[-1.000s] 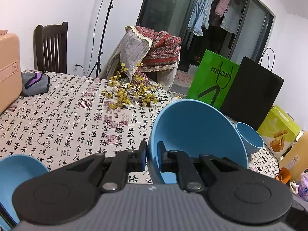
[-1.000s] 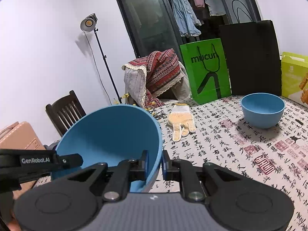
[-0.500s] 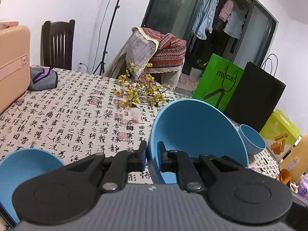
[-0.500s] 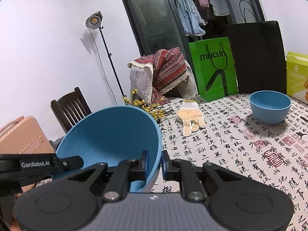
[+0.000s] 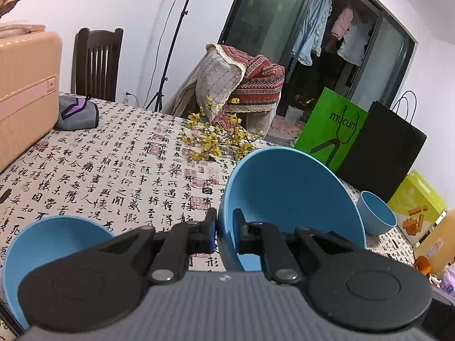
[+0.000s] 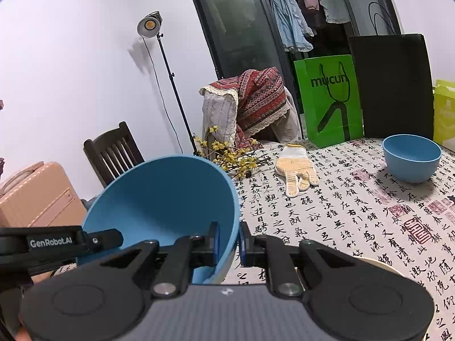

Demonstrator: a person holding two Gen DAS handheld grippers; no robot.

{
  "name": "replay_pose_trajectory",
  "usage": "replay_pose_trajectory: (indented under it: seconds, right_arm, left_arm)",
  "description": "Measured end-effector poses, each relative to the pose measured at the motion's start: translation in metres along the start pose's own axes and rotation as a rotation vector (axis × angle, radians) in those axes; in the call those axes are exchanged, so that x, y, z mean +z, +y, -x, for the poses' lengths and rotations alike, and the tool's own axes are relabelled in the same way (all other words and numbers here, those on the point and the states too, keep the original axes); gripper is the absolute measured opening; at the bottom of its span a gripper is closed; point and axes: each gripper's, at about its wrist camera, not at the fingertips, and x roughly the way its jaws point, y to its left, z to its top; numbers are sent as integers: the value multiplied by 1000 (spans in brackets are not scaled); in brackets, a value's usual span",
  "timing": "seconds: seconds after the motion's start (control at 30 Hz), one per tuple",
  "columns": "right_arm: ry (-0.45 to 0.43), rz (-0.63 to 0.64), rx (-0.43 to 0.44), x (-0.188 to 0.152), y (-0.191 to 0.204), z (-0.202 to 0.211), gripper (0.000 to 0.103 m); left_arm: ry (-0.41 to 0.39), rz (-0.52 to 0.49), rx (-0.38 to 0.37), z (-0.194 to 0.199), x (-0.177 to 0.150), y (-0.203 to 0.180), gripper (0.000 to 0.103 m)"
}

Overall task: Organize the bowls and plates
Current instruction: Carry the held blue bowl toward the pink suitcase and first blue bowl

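A large blue bowl (image 5: 284, 199) hangs tilted above the calligraphy-print tablecloth (image 5: 113, 170). My left gripper (image 5: 224, 221) is shut on its left rim. In the right wrist view the same-looking bowl (image 6: 165, 199) has its right rim pinched by my right gripper (image 6: 229, 236), also shut, and the other gripper's black body (image 6: 57, 241) reaches its left side. A second blue bowl (image 5: 57, 244) sits low on the left, partly hidden by the gripper body. A smaller blue bowl (image 6: 411, 156) stands far right on the table (image 5: 375, 213).
Yellow flower sprigs (image 5: 219, 139) and a knit glove (image 6: 298, 167) lie mid-table. A peach suitcase (image 5: 25, 91) and grey pouch (image 5: 76, 113) sit at the left. Green (image 5: 332, 130) and black (image 5: 386, 147) bags line the far edge. A pale round rim (image 6: 375, 264) shows near my right gripper.
Both grippers have carried the large bowl leftward across the table. The bowl at the lower left has come further into the left wrist view. Both grips are unchanged.
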Motion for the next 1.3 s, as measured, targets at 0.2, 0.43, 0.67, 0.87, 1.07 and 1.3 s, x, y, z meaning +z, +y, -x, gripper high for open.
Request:
replay_pose_trajectory:
  seconds: [0.2, 0.43, 0.67, 0.87, 1.07, 1.3]
  right_arm:
    - [4, 4, 11, -2, 7, 0, 13]
    - [11, 8, 26, -6, 16, -2, 13]
    - [14, 19, 40, -9, 27, -1, 13]
    - [17, 24, 50, -12, 37, 0, 13]
    - [30, 25, 67, -15, 46, -2, 13]
    - [37, 27, 82, -18, 56, -1, 13]
  left_arm:
    - [-7, 15, 4, 5, -1, 9, 12]
    - [-15, 26, 10, 12, -1, 20, 12]
    - [-27, 47, 15, 20, -2, 33, 12]
    - [-35, 63, 19, 26, -3, 41, 12]
    - [-51, 71, 36, 31, -4, 49, 12]
    - [-72, 78, 47, 37, -5, 59, 12]
